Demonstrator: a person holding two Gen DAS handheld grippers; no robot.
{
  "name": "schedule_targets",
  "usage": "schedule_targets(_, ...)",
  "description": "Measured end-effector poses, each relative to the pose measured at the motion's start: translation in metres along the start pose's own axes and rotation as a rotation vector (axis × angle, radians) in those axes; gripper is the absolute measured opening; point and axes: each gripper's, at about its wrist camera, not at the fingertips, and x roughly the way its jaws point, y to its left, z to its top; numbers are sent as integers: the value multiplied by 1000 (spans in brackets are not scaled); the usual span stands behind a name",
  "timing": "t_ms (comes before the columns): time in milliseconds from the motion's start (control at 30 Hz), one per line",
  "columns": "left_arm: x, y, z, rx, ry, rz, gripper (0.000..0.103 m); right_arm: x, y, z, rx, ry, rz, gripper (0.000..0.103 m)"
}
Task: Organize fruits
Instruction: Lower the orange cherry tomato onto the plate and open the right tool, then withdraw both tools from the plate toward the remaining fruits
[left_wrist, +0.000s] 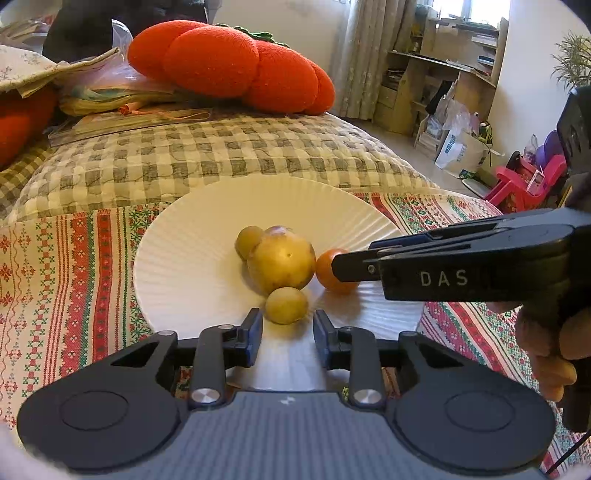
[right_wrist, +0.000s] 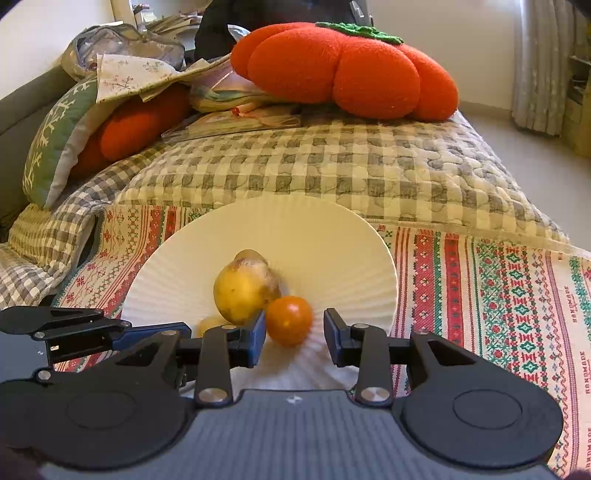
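Note:
A white ribbed plate (left_wrist: 192, 236) lies on a patterned cloth and carries a large yellow fruit (left_wrist: 280, 260), two small yellow ones and a small orange fruit (left_wrist: 327, 278). My left gripper (left_wrist: 287, 330) is open. The nearer small yellow fruit (left_wrist: 286, 304) rests on the plate just ahead of its tips, with no pad pressing it. My right gripper (right_wrist: 295, 334) is open too. The orange fruit (right_wrist: 289, 320) sits on the plate (right_wrist: 332, 251) between its fingers, close to the left pad, with a gap on the right. The other small fruit (left_wrist: 248, 239) lies behind the large one.
The patterned cloth (right_wrist: 498, 295) covers a checked quilted bed (right_wrist: 332, 162). At the back lie an orange pumpkin cushion (right_wrist: 347, 70), papers and pillows. A hand (left_wrist: 546, 354) holds the right gripper (left_wrist: 338, 264). Shelves and a pink toy chair (left_wrist: 517, 184) stand far right.

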Motion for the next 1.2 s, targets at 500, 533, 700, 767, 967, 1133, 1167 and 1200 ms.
schedule_targets(500,-28,-8,-5,27,-25,41,59,-32,2,0,28,-67,-30,62)
schedule_targets(533,-31,-8,-6,27,-25,43,62,-36,2,-1,28,-71,-34,65)
schedule_targets(700,-48,-6,-13,20,-10,50,73,-52,7,-9,27,-93,-52,80)
schedule_targets(767,-53,-4,-16,17,0,54,74,-58,9,-12,31,-95,-52,84)
schedule_targets(967,-71,1,-21,7,6,83,86,-76,15,-22,35,-97,-67,93)
schedule_targets(1133,-87,4,-29,4,-2,117,96,-87,22,-30,20,-106,-102,100)
schedule_targets(1167,-89,4,-31,4,-1,124,96,-89,24,-32,16,-106,-106,101)
schedule_targets(1200,-92,5,-33,5,2,130,96,-91,25,-33,13,-106,-109,102)
